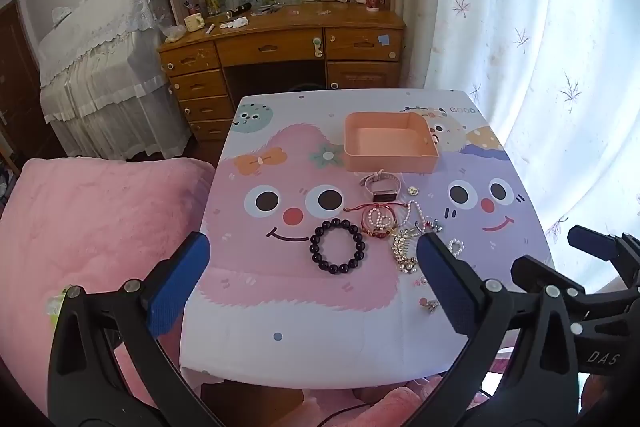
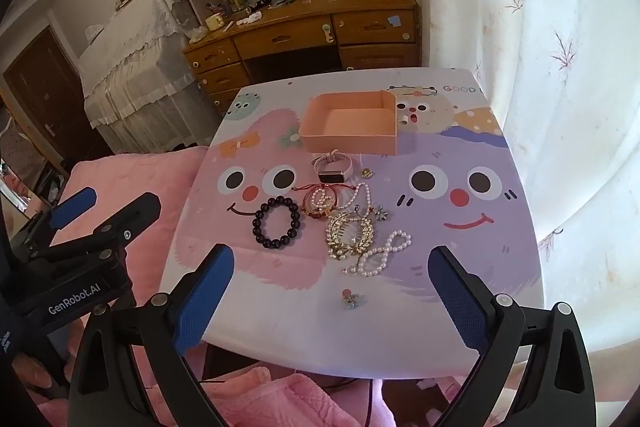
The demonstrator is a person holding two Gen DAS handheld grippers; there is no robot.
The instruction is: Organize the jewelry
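Observation:
Jewelry lies in a cluster on the cartoon tablecloth: a dark bead bracelet (image 1: pixel 337 246) (image 2: pixel 276 222), a gold rhinestone comb (image 1: pixel 405 254) (image 2: pixel 350 234), a pearl strand (image 2: pixel 383 253), a red cord bracelet (image 1: pixel 378 221) (image 2: pixel 320 203), a pale watch (image 1: pixel 381 186) (image 2: pixel 332 169) and small earrings (image 2: pixel 353 298). Behind them stands an empty peach box (image 1: pixel 390 163) (image 2: pixel 347 142). My left gripper (image 1: pixel 313 255) hovers open over the near edge, in front of the bead bracelet. My right gripper (image 2: pixel 331 267) is open too, in front of the pearl strand. Neither holds anything.
The small table (image 1: pixel 320 355) is flanked on the left by a pink quilted bed (image 1: pixel 92 227). A wooden desk with drawers (image 1: pixel 280 47) and shelves stands behind it. A white curtain (image 1: pixel 540 47) hangs along the right side.

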